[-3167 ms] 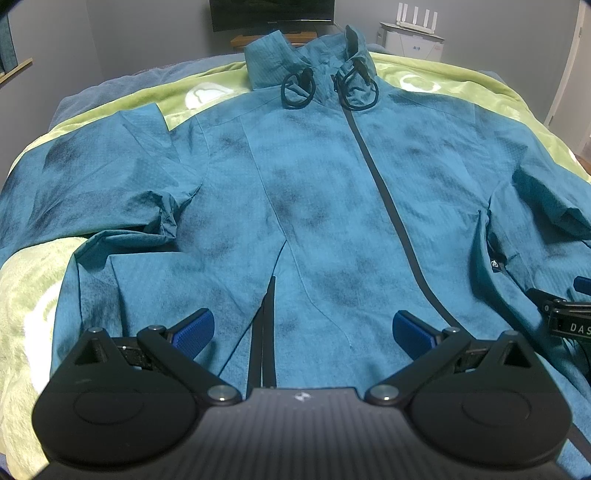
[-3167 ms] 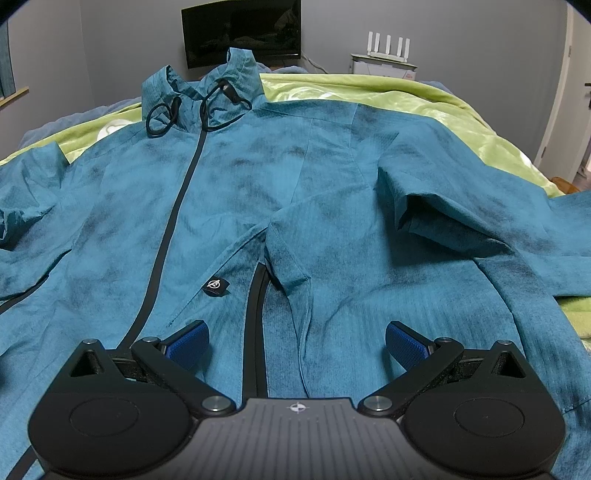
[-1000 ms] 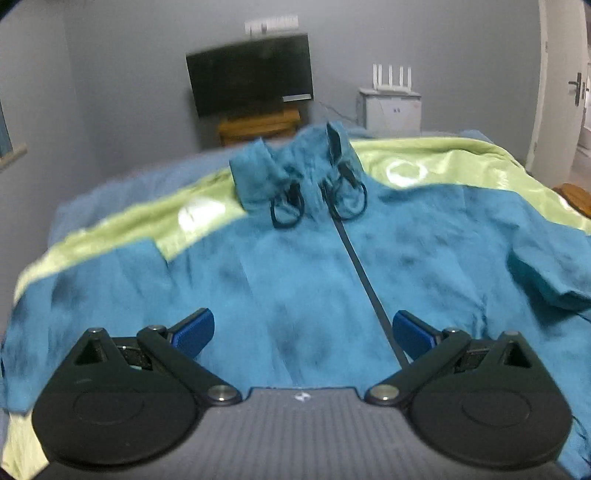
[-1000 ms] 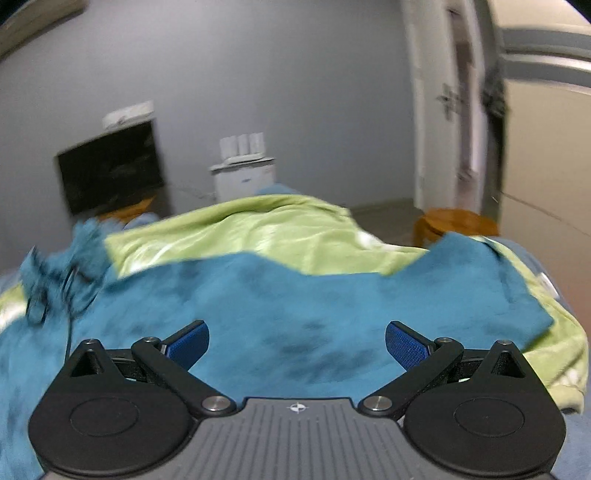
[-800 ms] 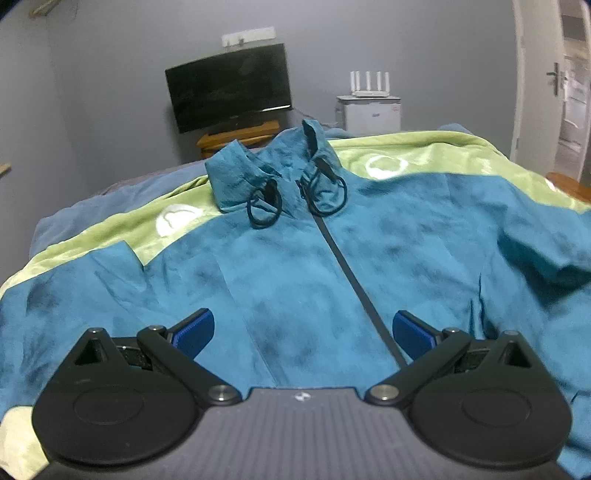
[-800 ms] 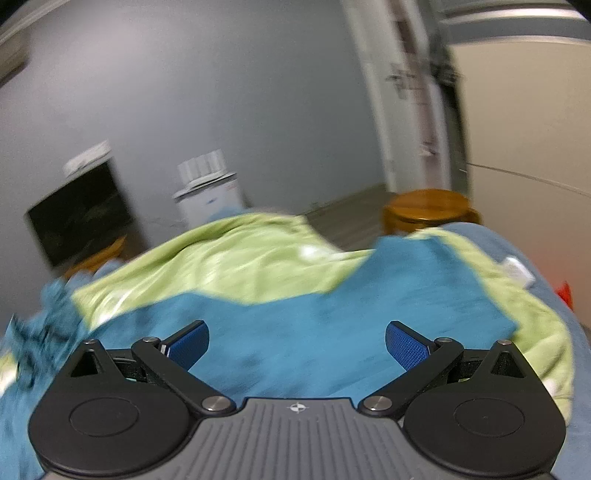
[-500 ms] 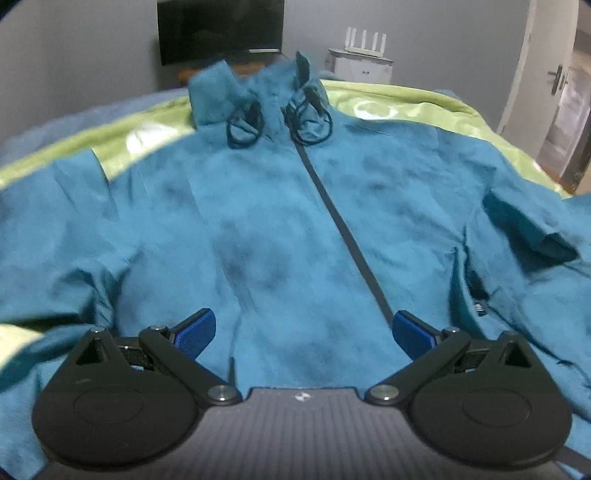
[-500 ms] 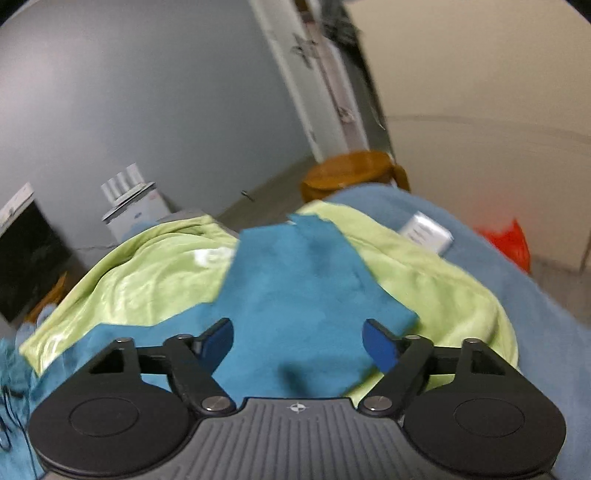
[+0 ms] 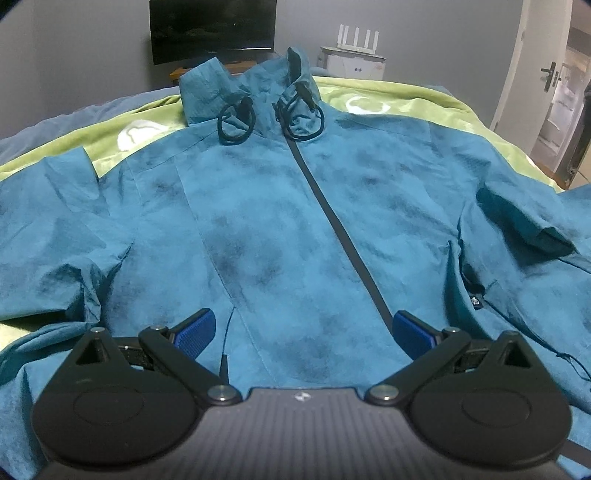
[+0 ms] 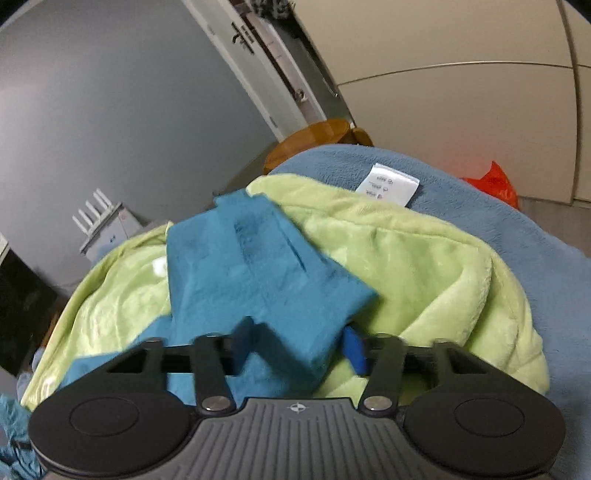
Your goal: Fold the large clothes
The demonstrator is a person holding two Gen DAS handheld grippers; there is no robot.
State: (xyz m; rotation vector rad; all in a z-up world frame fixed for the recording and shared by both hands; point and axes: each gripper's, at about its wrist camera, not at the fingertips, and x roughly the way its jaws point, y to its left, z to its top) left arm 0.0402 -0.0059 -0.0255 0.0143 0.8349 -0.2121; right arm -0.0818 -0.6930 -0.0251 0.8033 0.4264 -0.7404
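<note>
the left hand-held gripper point(image 9: 301, 326) hangs low over the front of a teal jacket point(image 9: 280, 229), its two blue pads spread wide with nothing between them but the cloth lying flat below. the jacket is laid face up on a bed, its dark zip point(image 9: 343, 236) running away from the gripper toward the collar point(image 9: 255, 85), where two black drawcord loops point(image 9: 236, 122) rest. its sleeves spread out to either side, the left one rumpled near the armpit, the right one folded under with a dark crease. past the shoulders, a lime green blanket point(image 9: 406, 99) shows as a band along the jacket's far edge, with a blue-grey bedcover beyond it at the left.

the right hand-held gripper point(image 10: 299, 347) is at the end of the jacket's right sleeve point(image 10: 258, 266), its jaws closing, the sleeve's cuff corner lying between the blue pads; the picture is blurred, so firm contact cannot be told. the sleeve lies on the green blanket, near the blanket's folded edge. beyond that edge is a blue bedcover point(image 10: 498, 214) with a white label point(image 10: 388, 184). farther off stand a wooden stool point(image 10: 314, 138), a door and a pale wardrobe. in the left view a dark screen point(image 9: 212, 29) and a white router point(image 9: 356, 37) stand against the grey wall.
</note>
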